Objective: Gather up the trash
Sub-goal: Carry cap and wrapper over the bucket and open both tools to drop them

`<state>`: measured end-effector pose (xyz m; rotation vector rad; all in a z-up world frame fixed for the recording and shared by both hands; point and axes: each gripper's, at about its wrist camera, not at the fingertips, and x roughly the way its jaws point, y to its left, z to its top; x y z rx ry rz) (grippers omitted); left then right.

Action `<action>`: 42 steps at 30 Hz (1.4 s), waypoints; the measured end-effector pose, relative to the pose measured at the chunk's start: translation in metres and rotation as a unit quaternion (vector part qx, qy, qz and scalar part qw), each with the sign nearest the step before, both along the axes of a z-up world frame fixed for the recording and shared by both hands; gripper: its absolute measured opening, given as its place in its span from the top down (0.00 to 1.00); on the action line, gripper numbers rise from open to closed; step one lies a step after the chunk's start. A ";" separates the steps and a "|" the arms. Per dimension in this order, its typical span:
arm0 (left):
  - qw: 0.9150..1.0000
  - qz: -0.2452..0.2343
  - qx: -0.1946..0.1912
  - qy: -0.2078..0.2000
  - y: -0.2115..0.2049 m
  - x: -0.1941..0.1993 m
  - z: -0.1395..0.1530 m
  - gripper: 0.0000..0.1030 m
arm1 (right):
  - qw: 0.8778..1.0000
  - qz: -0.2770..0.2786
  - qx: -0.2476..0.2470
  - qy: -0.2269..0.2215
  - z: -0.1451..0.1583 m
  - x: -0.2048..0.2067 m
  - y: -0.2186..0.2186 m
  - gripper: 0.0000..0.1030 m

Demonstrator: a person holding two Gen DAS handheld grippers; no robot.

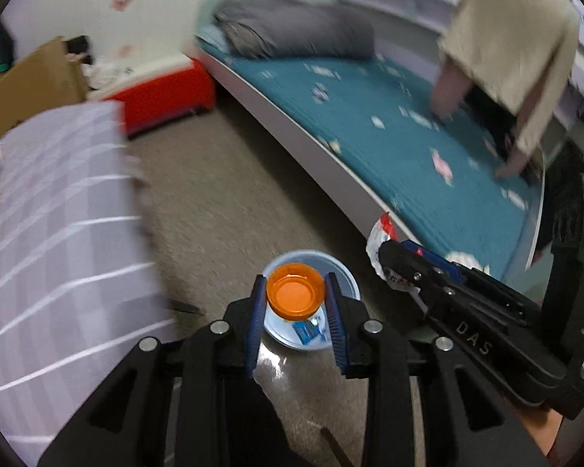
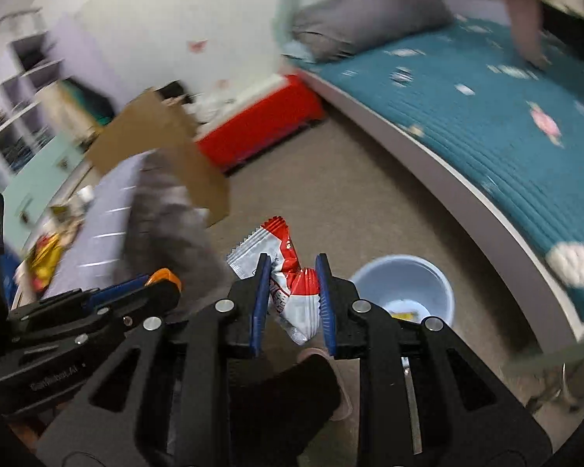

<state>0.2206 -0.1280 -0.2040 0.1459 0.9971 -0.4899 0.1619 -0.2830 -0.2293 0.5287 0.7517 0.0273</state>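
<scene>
Orange cap (image 1: 295, 292) pinched between left fingers (image 1: 257, 311), above blue bin (image 1: 346, 280)

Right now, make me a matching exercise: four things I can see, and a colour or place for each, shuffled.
Things:
1. bottle cap
2. snack wrapper
3. trash bin
4. storage box

Descriptions:
A. light blue, on the floor beside the bed
B. red, against the wall
C. orange, clamped in the left gripper
D. red and white, clamped in the right gripper

Pairs: 1-C, 2-D, 3-A, 4-B
</scene>
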 end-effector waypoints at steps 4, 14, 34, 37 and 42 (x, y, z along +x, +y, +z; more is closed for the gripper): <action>0.999 -0.018 0.033 0.031 -0.043 0.022 -0.038 0.72 | 0.998 -0.054 0.008 0.007 -0.030 -0.003 -0.033 0.77; 0.996 -0.025 0.020 0.088 -0.082 0.061 -0.087 0.36 | 0.992 -0.116 0.033 0.025 -0.074 -0.004 -0.077 0.77; 0.993 0.055 0.104 0.012 -0.054 0.069 -0.082 0.30 | 0.994 -0.083 0.056 0.041 -0.092 0.023 -0.052 0.75; 0.993 0.065 0.099 0.002 -0.049 0.071 -0.074 0.29 | 0.994 -0.083 0.068 0.038 -0.094 0.030 -0.053 0.41; 0.993 0.068 0.097 -0.007 -0.045 0.070 -0.066 0.27 | 0.992 -0.087 0.075 0.045 -0.098 0.033 -0.057 0.32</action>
